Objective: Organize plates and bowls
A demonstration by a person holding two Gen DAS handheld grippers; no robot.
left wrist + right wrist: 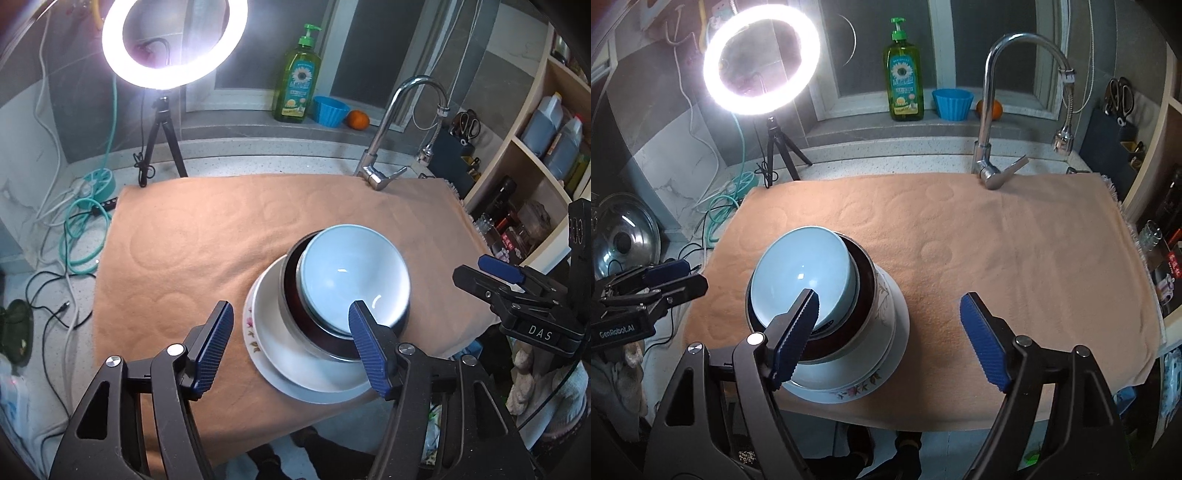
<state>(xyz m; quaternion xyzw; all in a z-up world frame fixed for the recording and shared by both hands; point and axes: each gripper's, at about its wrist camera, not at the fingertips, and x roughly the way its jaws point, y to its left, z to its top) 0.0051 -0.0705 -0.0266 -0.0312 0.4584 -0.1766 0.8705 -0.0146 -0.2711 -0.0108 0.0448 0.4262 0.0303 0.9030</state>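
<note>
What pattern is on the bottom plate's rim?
Pink flowers with leaves on the white bottom plate; clearest in the right wrist view.

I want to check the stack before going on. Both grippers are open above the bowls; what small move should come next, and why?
Probably lift both grippers clear. The blue bowl sits in the dark bowl on the plates, and the left gripper and right gripper hold nothing.
</note>
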